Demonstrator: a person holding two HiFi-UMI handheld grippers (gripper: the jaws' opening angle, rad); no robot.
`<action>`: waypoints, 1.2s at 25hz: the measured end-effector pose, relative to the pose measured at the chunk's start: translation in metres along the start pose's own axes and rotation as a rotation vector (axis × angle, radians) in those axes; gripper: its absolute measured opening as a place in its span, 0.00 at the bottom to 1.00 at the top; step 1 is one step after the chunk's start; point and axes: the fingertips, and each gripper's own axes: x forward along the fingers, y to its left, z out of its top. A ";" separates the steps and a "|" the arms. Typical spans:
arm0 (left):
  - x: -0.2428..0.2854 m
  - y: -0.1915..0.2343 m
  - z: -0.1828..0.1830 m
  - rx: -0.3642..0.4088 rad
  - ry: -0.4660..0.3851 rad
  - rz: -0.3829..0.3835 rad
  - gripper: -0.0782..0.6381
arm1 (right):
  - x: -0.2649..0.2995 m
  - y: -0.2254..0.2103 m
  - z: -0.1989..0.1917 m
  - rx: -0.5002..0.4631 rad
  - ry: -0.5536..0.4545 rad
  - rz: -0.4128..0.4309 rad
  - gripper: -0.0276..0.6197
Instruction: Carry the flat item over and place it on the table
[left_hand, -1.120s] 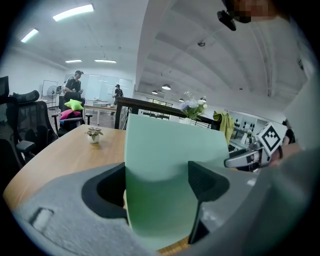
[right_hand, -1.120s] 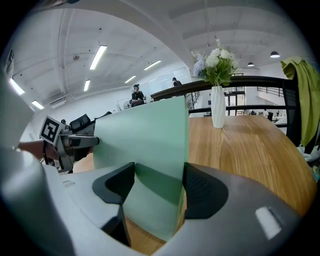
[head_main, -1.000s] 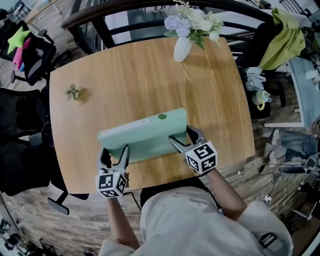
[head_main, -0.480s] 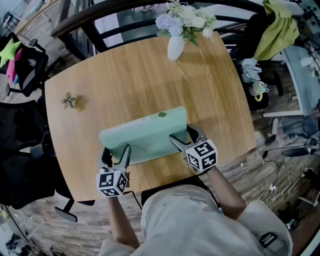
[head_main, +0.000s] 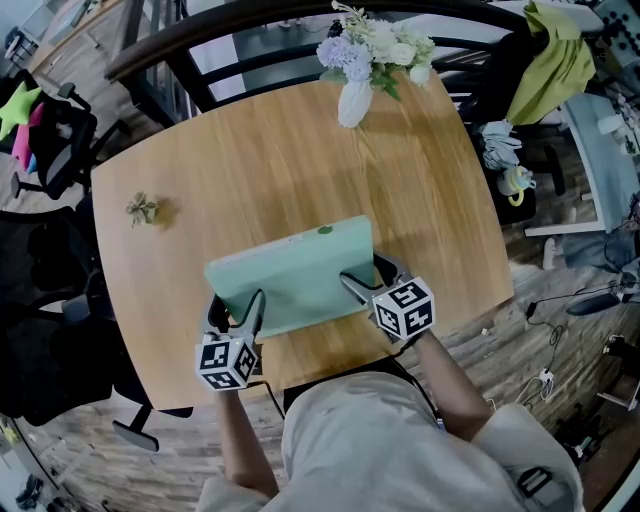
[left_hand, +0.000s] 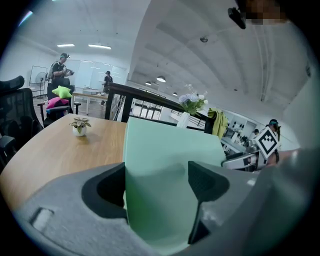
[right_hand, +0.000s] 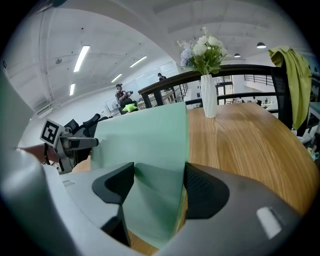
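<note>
A pale green flat board (head_main: 290, 275) is held over the near half of the wooden table (head_main: 270, 150). My left gripper (head_main: 238, 318) is shut on the board's near left edge, and my right gripper (head_main: 368, 282) is shut on its near right edge. In the left gripper view the green board (left_hand: 162, 170) fills the gap between the jaws. In the right gripper view the same board (right_hand: 145, 150) is pinched between the dark pads. I cannot tell whether the board touches the table.
A white vase of flowers (head_main: 360, 70) stands at the table's far edge. A small potted plant (head_main: 143, 208) sits at the far left. Black chairs (head_main: 50, 130) stand left of the table, and a green cloth (head_main: 555, 60) hangs on a chair at right.
Both grippers and the board hold about the same place over the table's near half; only the head view has shifted a little.
</note>
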 end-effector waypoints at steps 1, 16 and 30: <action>0.002 0.001 0.000 0.001 0.004 0.000 0.64 | 0.002 -0.001 0.001 0.001 0.002 -0.001 0.53; 0.028 0.022 -0.008 -0.021 0.093 -0.014 0.64 | 0.029 -0.009 0.001 0.044 0.055 0.002 0.54; 0.058 0.039 -0.021 -0.050 0.159 -0.027 0.64 | 0.054 -0.021 -0.006 0.102 0.121 -0.005 0.55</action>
